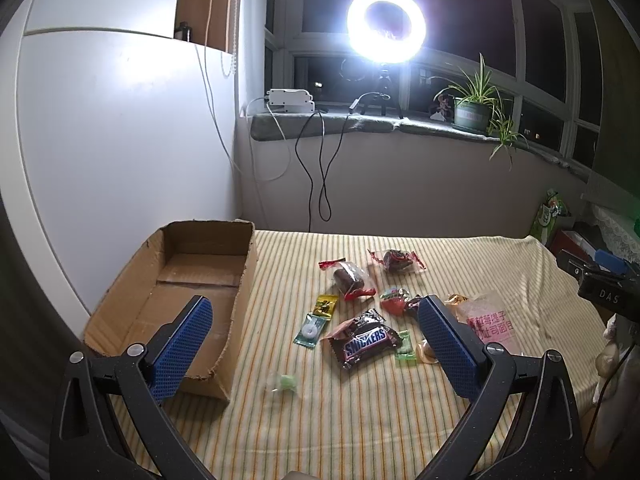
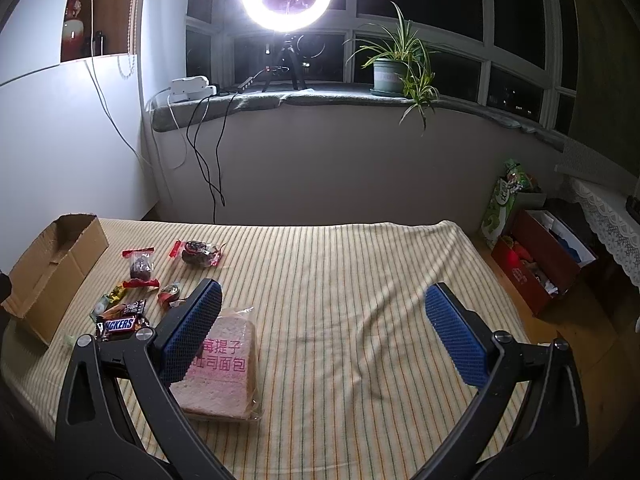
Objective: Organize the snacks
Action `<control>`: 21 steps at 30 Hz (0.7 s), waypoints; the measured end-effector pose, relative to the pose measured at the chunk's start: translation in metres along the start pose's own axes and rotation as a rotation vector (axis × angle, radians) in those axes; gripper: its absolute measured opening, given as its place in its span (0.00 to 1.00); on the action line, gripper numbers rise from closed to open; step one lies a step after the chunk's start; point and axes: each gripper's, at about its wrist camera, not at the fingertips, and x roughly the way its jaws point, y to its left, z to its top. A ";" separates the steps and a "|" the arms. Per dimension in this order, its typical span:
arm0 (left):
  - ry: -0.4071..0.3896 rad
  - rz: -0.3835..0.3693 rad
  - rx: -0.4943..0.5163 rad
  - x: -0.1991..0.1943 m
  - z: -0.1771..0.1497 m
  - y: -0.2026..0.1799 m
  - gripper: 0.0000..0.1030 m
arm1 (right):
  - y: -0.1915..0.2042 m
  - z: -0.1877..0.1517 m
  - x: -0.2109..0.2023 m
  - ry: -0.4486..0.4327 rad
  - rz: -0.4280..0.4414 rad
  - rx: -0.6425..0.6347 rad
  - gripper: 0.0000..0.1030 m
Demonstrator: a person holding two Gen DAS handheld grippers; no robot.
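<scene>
**Soft snacks, wide grippers, empty box**

Your left gripper (image 1: 316,344) is wide open and holds nothing. It hangs over the striped cloth (image 1: 360,420), with the snacks between its fingers and the box (image 1: 176,300) behind its left finger. Your right gripper (image 2: 324,332) is wide open too, and holds nothing. The bread (image 2: 224,368) lies flat just beside its left finger.

The Snickers (image 1: 366,342) looks light, with a slick, crinkly wrapper. I think it could slip, so grab it across the middle, not by the floppy ends. The bread looks soft and squashy. Squeeze it gently by its long sides, or it may get crushed. The small candies near the Snickers are thin and lie flat, so they may be hard to pinch up off the cloth.

The box is open on top and I see nothing in it.

Some things are hard to see. Your right finger hides part of the bread in the left view. A pale green sweet (image 1: 286,382) near the box is blurry. The ring light (image 1: 386,26) is very bright and washes out the window.
</scene>
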 end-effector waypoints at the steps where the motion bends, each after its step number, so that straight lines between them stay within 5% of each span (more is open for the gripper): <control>1: 0.000 0.000 -0.001 0.000 0.000 0.000 0.99 | 0.000 0.000 0.000 -0.001 -0.001 0.000 1.00; 21: -0.004 -0.004 -0.002 -0.001 -0.001 0.000 0.99 | -0.001 0.001 0.000 0.003 0.000 0.001 1.00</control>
